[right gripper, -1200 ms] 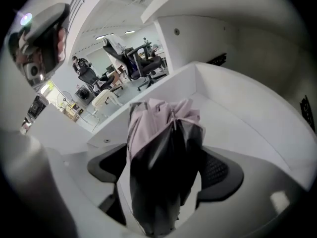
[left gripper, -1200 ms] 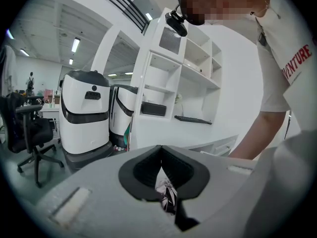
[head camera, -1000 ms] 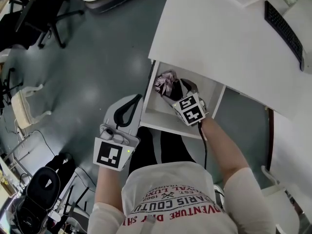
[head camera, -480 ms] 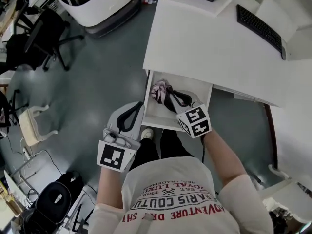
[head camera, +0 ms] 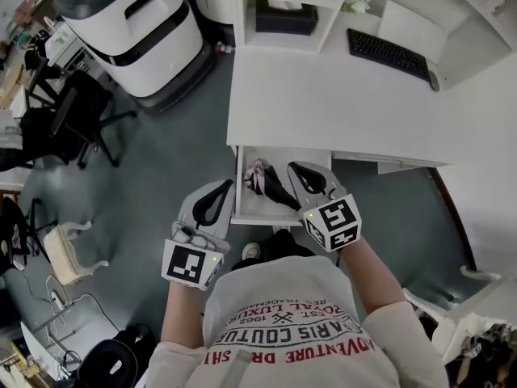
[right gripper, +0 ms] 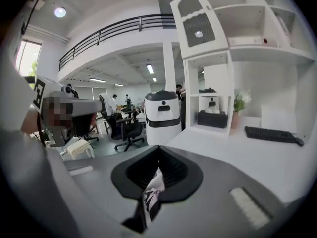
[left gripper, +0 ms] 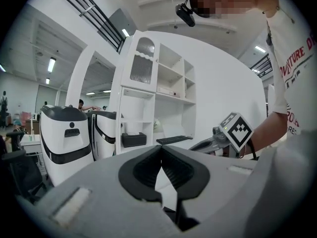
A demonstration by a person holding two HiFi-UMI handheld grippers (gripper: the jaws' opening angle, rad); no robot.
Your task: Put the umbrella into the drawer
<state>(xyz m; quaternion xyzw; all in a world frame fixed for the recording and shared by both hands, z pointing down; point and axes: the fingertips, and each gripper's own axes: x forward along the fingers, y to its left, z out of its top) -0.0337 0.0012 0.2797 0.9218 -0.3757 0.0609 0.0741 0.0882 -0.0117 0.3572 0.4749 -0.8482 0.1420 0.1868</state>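
Right gripper: jaws pressed together, tips meeting, nothing pinched. Through the gap behind the tips, a strip of patterned fabric from the umbrella shows below the gripper. Left gripper: jaws also pressed together, empty, only white furniture seen past them.

Head view: the umbrella is folded and lies inside the open drawer. Its pinkish patterned bundle is toward the drawer's left-back, and its dark end runs to the right, under the right gripper. The right gripper sits over the right part of the drawer, tips pointing toward the desk. From this view I can't tell whether it touches the umbrella. The left gripper is just left of the drawer's front corner, over the grey floor, clear of the drawer and umbrella. The two grippers are near each other, with the drawer front between them.

The drawer is pulled out from under the front edge of a white desk. A black keyboard lies at the far right of the desk top. A black box sits in the shelf unit behind the desk. A white-and-black machine stands on the floor at far left, and a black office chair is nearer, left of it.
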